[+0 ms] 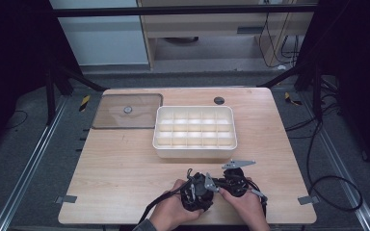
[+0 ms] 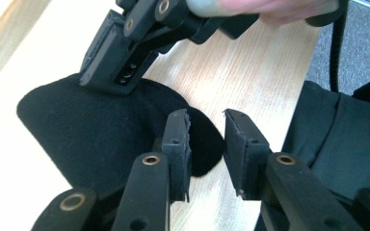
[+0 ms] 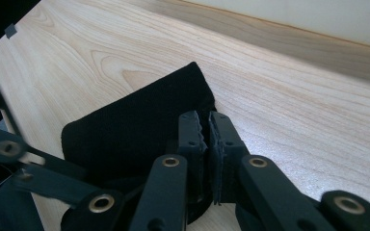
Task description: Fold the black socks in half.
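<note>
A black cloth (image 2: 86, 130) lies folded on the wooden table near its front edge. My left gripper (image 2: 206, 118) is open, its left jaw over the cloth's rounded edge and its right jaw above bare wood. My right gripper (image 3: 205, 118) has its jaws pressed together at the cloth's (image 3: 130, 125) edge, apparently pinching it. In the left gripper view the right gripper (image 2: 108, 77) comes in from the top and touches the cloth's far side. In the high view both grippers, left (image 1: 198, 188) and right (image 1: 227, 184), sit close together in the person's hands.
A white tray (image 1: 194, 151) with several compartments stands mid-table, just beyond the hands. A clear lid (image 1: 111, 118) lies at the back left. A round hole (image 1: 219, 100) sits near the table's far edge. Cables run on the floor at right.
</note>
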